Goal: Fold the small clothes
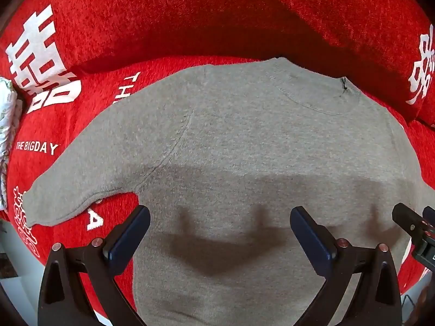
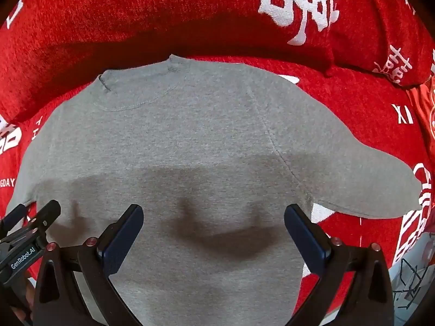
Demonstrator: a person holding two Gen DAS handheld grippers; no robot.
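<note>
A small grey long-sleeved top lies flat, collar away from me, on a red plush cover. Its left sleeve stretches out to the left in the left wrist view; its right sleeve reaches right in the right wrist view, where the body fills the middle. My left gripper hovers open above the lower body of the top, nothing between its fingers. My right gripper hangs open above the same area, also holding nothing. Each gripper shows at the edge of the other's view: the right gripper, the left gripper.
The red cover with white lettering rises into a cushioned back beyond the collar. A red cushion with white characters sits at the right rear. A pale patterned fabric shows at the far left edge. Pale floor appears at the lower left.
</note>
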